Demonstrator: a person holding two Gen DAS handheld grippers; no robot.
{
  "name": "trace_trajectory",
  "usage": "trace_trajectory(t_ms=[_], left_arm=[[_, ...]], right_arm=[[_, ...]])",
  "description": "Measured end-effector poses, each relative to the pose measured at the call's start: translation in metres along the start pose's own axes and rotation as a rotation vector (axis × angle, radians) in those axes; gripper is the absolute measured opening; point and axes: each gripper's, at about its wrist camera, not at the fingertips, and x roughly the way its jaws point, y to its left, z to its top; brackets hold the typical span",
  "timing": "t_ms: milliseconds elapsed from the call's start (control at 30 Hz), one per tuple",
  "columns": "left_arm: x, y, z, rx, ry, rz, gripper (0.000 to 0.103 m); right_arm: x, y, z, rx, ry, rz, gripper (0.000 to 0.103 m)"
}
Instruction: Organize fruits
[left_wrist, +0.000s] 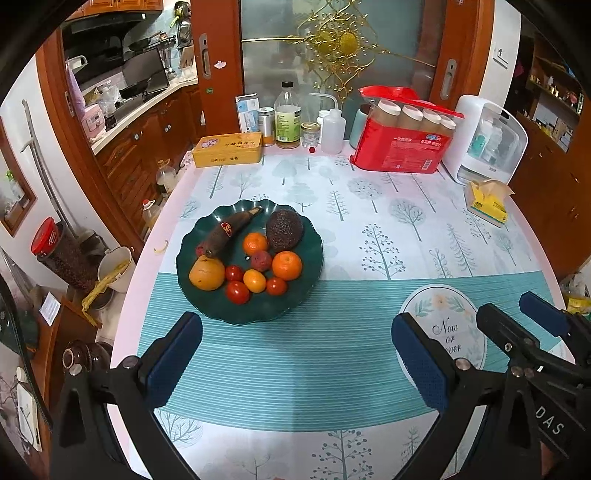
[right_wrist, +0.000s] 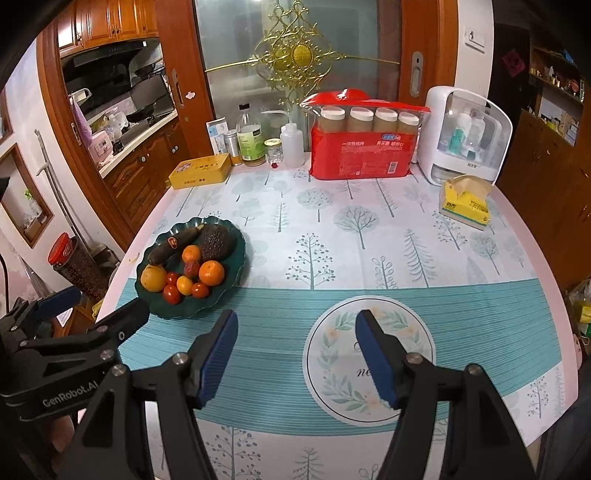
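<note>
Mixed fruits (left_wrist: 255, 254) heaped, scalloped green plate (left_wrist: 314, 258)

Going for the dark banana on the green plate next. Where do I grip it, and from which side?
Probably mid-body, near the red sticker, on the banana. It lies diagonally across the plate, stem toward the far rim, its lower end against the yellow pear. Come from above with the left gripper, jaws across its narrow width; the avocado and small orange crowd one side.
</note>
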Motion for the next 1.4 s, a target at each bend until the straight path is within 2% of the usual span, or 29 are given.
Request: trace_trajectory(t_ms=[1400], left_arm=[[0.0043, 0.0017, 0.0025, -0.006, 0.006, 0.003, 0.102]], right_arm=[[0.0084, -0.0005, 0.0015, 0.003, 0.024, 0.002, 0.067]])
